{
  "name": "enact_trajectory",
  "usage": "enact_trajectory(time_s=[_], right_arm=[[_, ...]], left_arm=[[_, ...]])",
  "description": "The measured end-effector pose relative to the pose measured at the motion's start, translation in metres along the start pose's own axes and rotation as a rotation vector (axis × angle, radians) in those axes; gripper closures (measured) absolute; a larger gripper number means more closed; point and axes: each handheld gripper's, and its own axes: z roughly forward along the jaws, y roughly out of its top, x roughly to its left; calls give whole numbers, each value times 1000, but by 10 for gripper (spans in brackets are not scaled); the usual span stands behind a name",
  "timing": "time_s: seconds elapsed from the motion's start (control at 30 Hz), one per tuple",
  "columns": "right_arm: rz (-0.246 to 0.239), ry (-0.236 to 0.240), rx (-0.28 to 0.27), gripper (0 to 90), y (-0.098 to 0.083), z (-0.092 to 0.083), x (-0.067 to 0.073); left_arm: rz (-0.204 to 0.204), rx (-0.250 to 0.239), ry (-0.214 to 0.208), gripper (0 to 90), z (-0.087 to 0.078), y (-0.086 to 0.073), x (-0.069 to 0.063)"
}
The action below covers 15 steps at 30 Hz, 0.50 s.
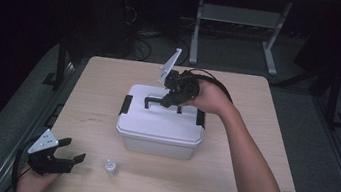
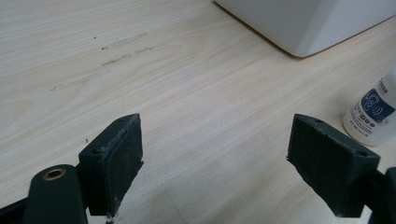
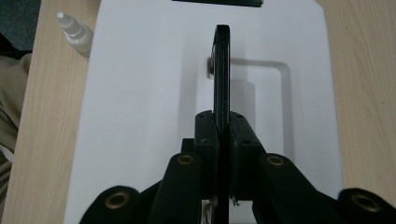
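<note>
2 grippers in play. Right gripper [image 3: 223, 135] clamped tight on the thin black handle [image 3: 221, 70] of the white plastic box [image 1: 162, 125], pads pinching it from both sides; handle stands upright over its moulded recess in the smooth lid. Box is rectangular with rounded corners and black side latches [image 1: 126, 105], sitting mid-table. Left gripper [image 1: 61, 156] rests at my near-left table edge, jaws wide, nothing between them, textured pads over bare pale wood-grain table [image 2: 187, 84]. Small white dropper bottle [image 1: 110, 167] stands just beside it, apart from the box. Open tabletop all around the box.
</note>
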Motion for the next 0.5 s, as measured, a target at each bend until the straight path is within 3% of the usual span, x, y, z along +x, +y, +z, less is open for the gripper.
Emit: enact_trajectory(time_s=[0.5], right_arm=[[-8, -7, -33, 836, 1, -7, 2]], left_arm=[[-2, -2, 2, 177, -1, 0, 0]])
